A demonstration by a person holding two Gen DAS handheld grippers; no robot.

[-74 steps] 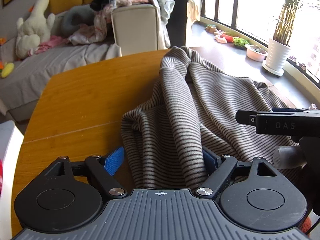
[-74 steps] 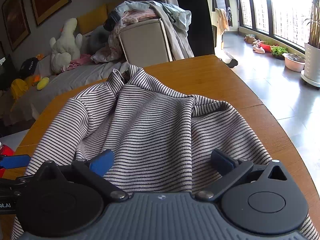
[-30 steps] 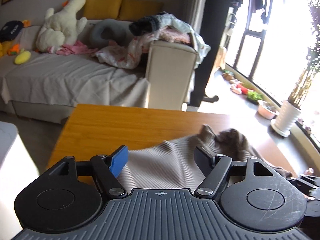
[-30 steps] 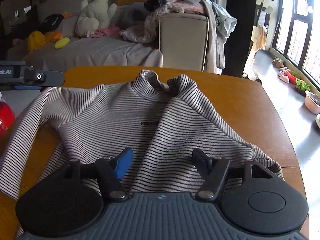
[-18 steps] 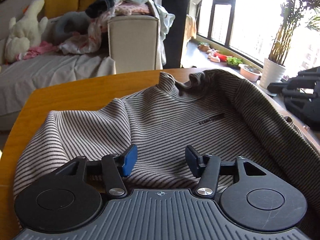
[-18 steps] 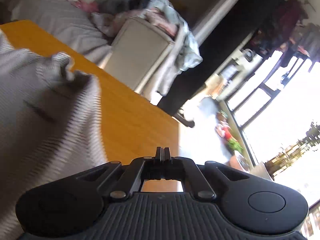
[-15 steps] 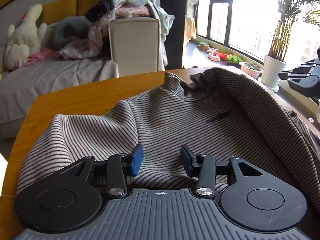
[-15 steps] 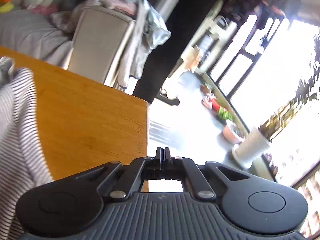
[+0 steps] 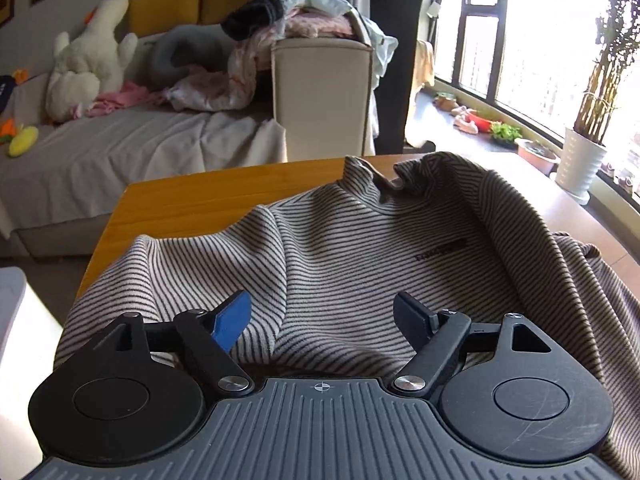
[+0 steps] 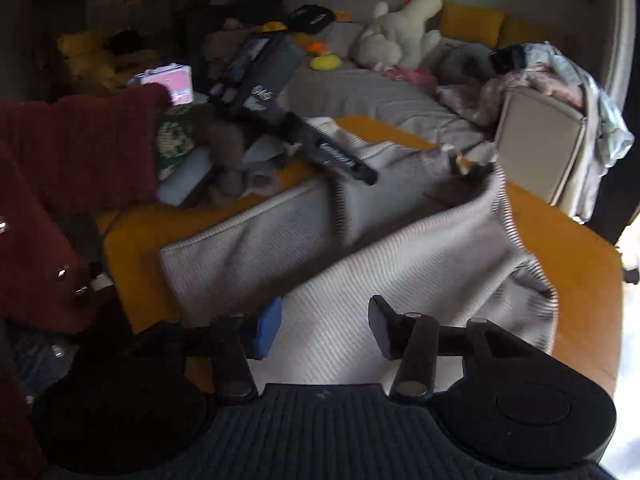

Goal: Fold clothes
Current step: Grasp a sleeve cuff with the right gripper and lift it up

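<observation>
striped sweater (image 9: pixel 360 248): a beige knit with thin dark stripes and a high collar, lying front-up on the wooden table (image 9: pixel 192 204). the collar points toward the far table edge. a small dark label sits on the chest. the garment's right half is doubled over in a thick fold that runs from the collar toward the near edge. in the right wrist view the sweater (image 10: pixel 360 240) appears blurred, with one sleeve lying across the tabletop (image 10: pixel 568 280) toward the person.

sofa (image 9: pixel 120 148): stands beyond the table, covered with a grey sheet. it carries a white plush toy (image 9: pixel 88 60), yellow cushions and a heap of loose clothes (image 9: pixel 288 20) over its armrest.

window (image 9: pixel 540 40): bright, at the right of the room, with a potted plant (image 9: pixel 592 120) in a white pot on the sill.

person: a dark red knitted sleeve (image 10: pixel 72 148) shows at the left of the right wrist view.

left gripper (image 9: pixel 322 316): hovers over the lower part of the sweater. its jaws are opening and stand well apart. striped fabric lies below and between them, and the pads do not press on it. the same gripper (image 10: pixel 372 178) shows in the right wrist view, its fingers over the sweater.

right gripper (image 10: pixel 324 330): points down at the folded part of the sweater. its jaws are opening. fabric lies under the gap, and neither pad grips it.
</observation>
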